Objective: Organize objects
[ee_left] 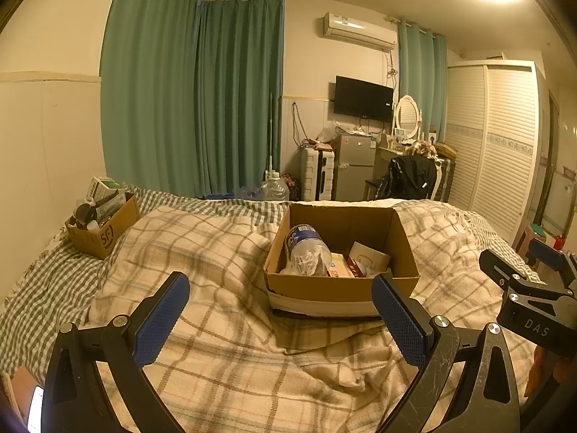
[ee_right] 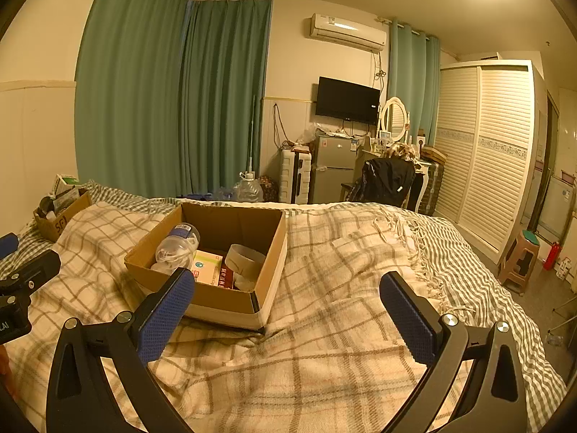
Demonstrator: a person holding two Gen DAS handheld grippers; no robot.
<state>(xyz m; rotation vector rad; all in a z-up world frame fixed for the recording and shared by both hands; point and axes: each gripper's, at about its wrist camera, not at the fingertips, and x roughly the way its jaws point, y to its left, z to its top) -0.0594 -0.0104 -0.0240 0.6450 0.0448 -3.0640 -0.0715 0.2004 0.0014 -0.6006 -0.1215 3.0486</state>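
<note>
Both my left gripper (ee_left: 279, 319) and right gripper (ee_right: 286, 319) are spread wide and hold nothing. The cardboard box (ee_left: 339, 283) with a bottle (ee_left: 306, 249) lies just ahead. I judge I am between items; next is reaching the smaller box (ee_left: 102, 231) far left

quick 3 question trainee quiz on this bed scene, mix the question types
1. True or false: both grippers are open and hold nothing.
2. Where does the bottle lie? A) on the blanket B) in the big box C) in the small box
3. Fill in: the small box sits near the ___ side of the bed.

Key: 1 true: left gripper, right gripper. 2 B, the big box. 3 left.
</note>
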